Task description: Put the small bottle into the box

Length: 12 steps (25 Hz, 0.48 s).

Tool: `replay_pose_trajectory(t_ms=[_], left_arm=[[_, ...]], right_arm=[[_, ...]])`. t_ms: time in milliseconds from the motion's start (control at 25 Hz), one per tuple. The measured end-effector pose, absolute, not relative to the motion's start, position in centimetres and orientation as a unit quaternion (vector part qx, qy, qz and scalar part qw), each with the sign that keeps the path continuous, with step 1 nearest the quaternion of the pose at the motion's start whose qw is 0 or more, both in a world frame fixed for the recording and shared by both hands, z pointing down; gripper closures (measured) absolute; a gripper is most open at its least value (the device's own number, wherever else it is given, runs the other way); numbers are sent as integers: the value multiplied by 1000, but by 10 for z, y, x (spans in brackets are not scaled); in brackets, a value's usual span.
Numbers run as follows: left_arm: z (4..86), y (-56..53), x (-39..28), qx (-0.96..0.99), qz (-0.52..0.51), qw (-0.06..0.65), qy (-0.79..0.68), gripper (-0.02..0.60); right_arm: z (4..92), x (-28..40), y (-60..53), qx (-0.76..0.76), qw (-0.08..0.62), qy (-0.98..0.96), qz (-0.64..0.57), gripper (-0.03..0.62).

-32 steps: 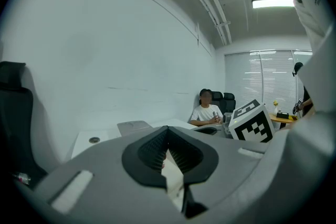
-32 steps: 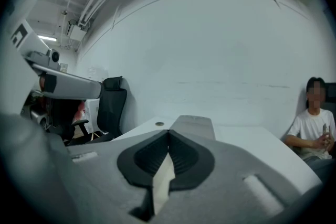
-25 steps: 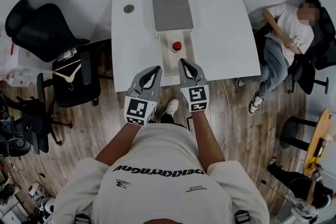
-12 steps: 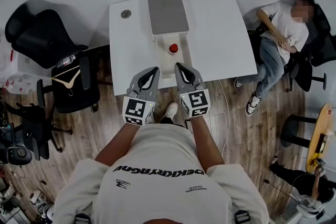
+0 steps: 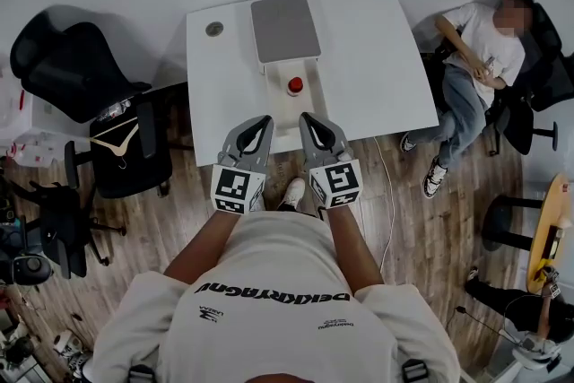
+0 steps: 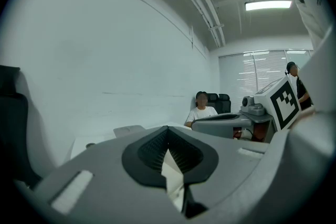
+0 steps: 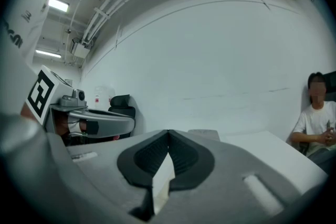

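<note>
Bright, even ceiling light; strong fisheye edges.

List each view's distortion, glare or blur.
Head view: wide-angle lens bows the white rectangular table's edges; a mosaic patch hides the seated person's face. Left gripper view: dark round vignette, bright ceiling strip light. Right gripper view: same vignette, the wall curves strongly.

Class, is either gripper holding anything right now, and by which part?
Nothing is held. The left gripper and right gripper are both shut and empty; the small bottle sits in the box.

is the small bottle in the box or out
In: the small bottle, red cap up, sits between the walls of the open box.
</note>
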<state>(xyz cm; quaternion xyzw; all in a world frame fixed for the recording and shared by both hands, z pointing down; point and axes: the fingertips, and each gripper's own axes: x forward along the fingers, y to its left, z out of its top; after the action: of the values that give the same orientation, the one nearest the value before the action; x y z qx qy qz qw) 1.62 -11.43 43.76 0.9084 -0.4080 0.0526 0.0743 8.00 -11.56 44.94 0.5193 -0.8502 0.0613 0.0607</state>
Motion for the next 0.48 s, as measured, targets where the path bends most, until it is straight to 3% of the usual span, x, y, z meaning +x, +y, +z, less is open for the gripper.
replay_pose_trajectory(t_ms=[480], left_arm=[[440, -113, 21, 913, 52, 74, -398, 574]], right_arm=[[443, 89, -111, 535, 40, -841, 67, 599]])
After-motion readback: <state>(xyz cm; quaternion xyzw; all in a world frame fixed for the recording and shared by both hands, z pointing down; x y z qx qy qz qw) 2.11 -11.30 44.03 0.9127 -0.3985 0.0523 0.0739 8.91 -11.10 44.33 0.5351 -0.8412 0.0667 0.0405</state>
